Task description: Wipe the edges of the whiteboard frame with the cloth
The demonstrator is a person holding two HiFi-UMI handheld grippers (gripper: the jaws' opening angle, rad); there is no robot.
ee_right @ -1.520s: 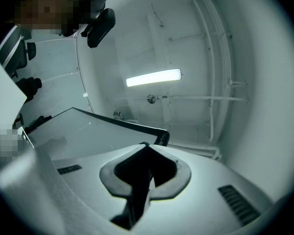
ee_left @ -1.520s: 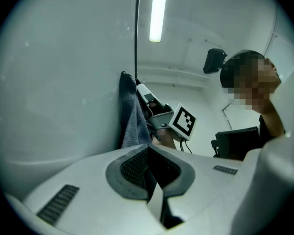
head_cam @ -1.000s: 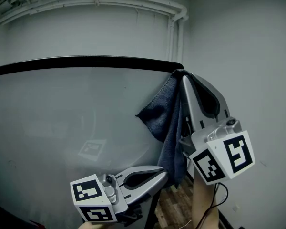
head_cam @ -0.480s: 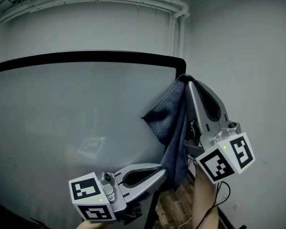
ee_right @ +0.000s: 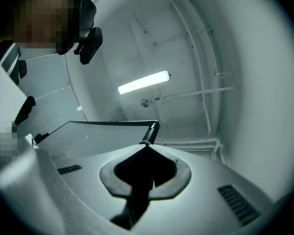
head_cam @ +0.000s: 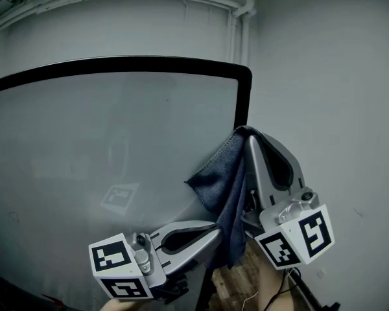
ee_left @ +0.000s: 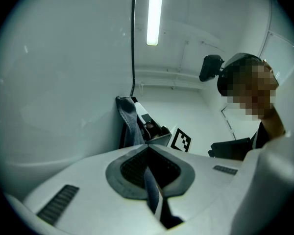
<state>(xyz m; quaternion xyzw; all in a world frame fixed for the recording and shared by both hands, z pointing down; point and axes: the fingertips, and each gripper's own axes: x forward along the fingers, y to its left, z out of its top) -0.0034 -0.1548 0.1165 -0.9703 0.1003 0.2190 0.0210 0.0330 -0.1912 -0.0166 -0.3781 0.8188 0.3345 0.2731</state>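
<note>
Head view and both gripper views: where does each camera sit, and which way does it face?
Head view: on the person's head, facing the whiteboard; left gripper, right gripper show.
Left gripper view: on that gripper, looking up beside the whiteboard; its shut jaws show.
Right gripper view: on that gripper, looking past the frame corner; its shut jaws show.
Shared: the cloth.

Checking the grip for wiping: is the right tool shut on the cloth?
Shut on it: the right tool has its jaws together with the dark cloth pinched between them, the rest hanging by the whiteboard frame.
</note>
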